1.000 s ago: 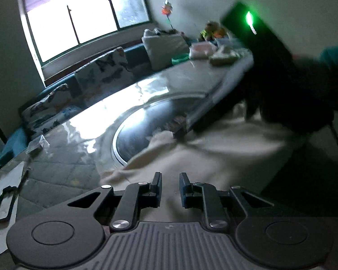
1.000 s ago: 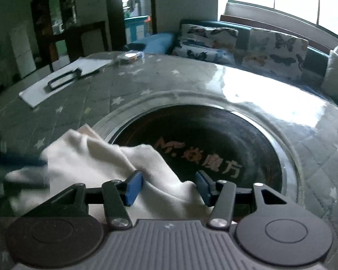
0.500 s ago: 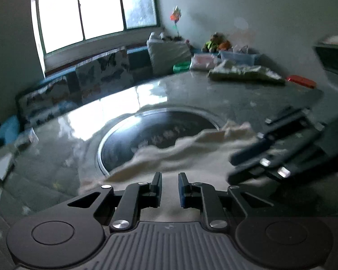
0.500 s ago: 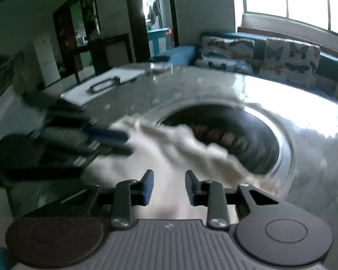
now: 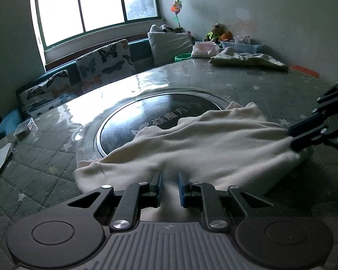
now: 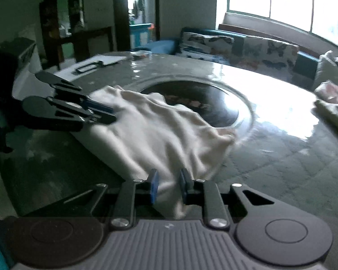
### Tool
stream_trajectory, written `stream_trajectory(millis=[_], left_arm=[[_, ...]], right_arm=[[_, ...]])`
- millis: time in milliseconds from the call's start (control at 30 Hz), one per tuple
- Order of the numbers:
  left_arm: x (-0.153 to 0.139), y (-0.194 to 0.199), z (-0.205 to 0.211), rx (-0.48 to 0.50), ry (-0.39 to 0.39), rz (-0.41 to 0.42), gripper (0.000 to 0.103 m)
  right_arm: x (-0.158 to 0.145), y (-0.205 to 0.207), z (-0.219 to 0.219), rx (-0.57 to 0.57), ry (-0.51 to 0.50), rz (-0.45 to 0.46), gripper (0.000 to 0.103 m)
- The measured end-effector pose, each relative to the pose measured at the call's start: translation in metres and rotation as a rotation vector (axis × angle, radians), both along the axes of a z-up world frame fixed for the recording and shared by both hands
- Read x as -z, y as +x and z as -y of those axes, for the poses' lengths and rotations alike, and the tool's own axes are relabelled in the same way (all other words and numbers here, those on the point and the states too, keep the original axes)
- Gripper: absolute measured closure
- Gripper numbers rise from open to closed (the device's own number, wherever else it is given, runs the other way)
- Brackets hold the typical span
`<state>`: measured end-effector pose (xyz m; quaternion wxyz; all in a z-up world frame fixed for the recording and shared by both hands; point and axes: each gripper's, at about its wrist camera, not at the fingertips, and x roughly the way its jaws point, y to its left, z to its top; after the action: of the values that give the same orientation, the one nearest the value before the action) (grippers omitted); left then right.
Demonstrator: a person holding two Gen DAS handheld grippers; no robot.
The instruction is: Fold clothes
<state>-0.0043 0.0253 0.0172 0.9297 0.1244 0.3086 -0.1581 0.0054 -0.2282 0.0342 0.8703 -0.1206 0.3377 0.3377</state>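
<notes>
A cream garment (image 5: 198, 146) lies spread near the table's front edge, its far part over the dark round inset (image 5: 160, 117). My left gripper (image 5: 169, 180) is shut on the garment's near edge, cloth pinched between the blue pads. My right gripper (image 6: 167, 180) is shut on another corner of the same garment (image 6: 160, 132). Each gripper shows in the other's view: the right one at the right edge of the left wrist view (image 5: 291, 138), the left one at the left of the right wrist view (image 6: 112, 114). The cloth is stretched between them.
A pale green cloth (image 5: 247, 59) lies at the table's far side. A small clear box (image 5: 24, 127) and white paper with a black clip (image 6: 90, 67) sit on the left part. Butterfly cushions (image 5: 103, 64) line a bench under the window.
The right gripper closed on the garment's corner and both grippers moved apart, pulling the cloth flatter and toward the table's front edge. The left gripper kept its hold.
</notes>
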Motion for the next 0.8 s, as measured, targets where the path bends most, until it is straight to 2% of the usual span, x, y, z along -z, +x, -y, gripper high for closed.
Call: stream_trajectory(millis=[167,267,400,567,700,800], left_arm=[[-0.013,-0.009,-0.006,-0.014,-0.029,0.026,0.084],[-0.017,-0.01,-0.014,-0.046,-0.04,0.028,0.084],[-0.01,-0.007,-0.032,-0.102,-0.045,-0.02,0.084],[-0.008,-0.014,-0.044,-0.121,-0.046,-0.017,0.083],[-0.008,-0.016,-0.051,-0.138,-0.052,-0.026,0.083],[-0.009,-0.02,-0.051,-0.136,-0.053,-0.016,0.083]], right_arm=[[-0.01,0.001,0.014,0.047,0.027,0.001,0.084],[-0.014,0.013,0.006,0.054,0.052,0.022,0.083],[-0.006,0.038,-0.006,0.077,0.074,0.002,0.083],[0.014,0.07,-0.005,0.166,0.106,-0.054,0.083],[0.009,0.078,0.004,0.222,0.139,-0.028,0.084],[0.005,0.081,0.011,0.256,0.123,-0.012,0.084]])
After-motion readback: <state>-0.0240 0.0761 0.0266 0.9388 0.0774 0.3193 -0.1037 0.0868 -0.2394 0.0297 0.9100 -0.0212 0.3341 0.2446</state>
